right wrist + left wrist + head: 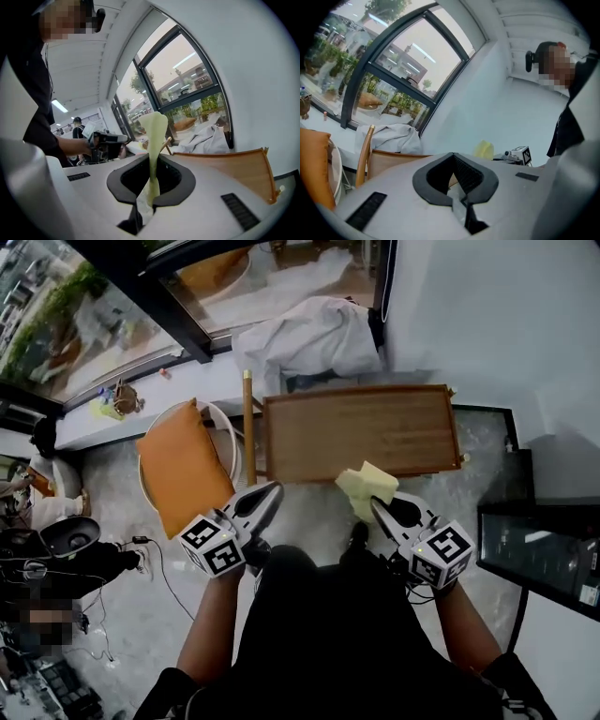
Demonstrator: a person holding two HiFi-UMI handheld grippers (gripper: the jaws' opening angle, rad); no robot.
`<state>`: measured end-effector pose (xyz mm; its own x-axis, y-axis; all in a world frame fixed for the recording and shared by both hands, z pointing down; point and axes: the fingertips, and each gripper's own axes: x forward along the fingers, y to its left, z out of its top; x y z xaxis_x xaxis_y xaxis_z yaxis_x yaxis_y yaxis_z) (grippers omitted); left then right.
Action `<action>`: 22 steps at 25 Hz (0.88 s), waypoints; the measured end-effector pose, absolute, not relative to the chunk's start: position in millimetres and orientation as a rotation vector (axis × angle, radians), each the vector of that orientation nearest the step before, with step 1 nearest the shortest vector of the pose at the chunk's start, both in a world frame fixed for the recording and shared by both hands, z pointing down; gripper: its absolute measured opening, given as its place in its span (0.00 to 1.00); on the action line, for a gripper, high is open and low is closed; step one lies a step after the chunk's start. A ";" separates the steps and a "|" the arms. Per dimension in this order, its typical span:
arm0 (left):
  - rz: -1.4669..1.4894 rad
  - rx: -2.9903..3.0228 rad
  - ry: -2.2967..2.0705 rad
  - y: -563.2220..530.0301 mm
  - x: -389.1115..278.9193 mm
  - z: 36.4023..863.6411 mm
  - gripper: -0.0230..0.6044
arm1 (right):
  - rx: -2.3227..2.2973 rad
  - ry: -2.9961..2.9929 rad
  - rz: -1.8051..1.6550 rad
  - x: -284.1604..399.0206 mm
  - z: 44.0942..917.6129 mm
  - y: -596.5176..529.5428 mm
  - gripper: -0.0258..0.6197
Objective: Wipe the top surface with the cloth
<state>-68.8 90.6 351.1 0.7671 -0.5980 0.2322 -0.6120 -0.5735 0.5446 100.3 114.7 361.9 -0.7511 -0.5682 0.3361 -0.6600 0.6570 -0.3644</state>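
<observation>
The wooden table top (pixel 361 432) lies beyond both grippers. Pinched edgewise in the right gripper (pixel 377 506), the yellow cloth (pixel 367 486) may slip when dragged; the left gripper (pixel 273 491) is closed, empty.

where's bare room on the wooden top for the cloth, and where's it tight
The whole wooden top is bare between its raised rims; only the cloth in the right hand-held gripper is at its near edge. Tight spots: the wooden post and orange cushion along its left side, and the white fabric heap behind it.
</observation>
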 end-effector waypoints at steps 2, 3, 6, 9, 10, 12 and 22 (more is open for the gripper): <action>0.027 2.319 -0.939 88.8 -60.3 350.6 0.05 | 0.926 -2.696 0.685 101.4 366.5 103.8 0.09; 0.030 2.307 -0.951 89.4 -56.9 351.1 0.05 | 0.894 -2.699 0.683 101.2 369.0 99.5 0.09; 0.054 2.284 -0.972 88.8 -53.5 354.4 0.05 | 0.831 -2.698 0.691 97.5 376.2 82.7 0.09; 0.035 2.261 -0.978 78.1 -58.0 362.3 0.05 | 0.803 -2.690 0.688 87.7 382.9 60.7 0.09; 0.018 2.257 -0.981 71.8 -60.2 365.1 0.05 | 0.794 -2.684 0.680 83.7 385.4 52.7 0.09; -0.008 2.260 -0.986 56.5 -65.5 369.5 0.05 | 0.783 -2.666 0.664 74.1 388.4 37.5 0.09; -0.038 2.200 -1.006 3.3 -88.7 393.6 0.05 | 0.759 -2.575 0.730 26.9 393.2 -5.1 0.09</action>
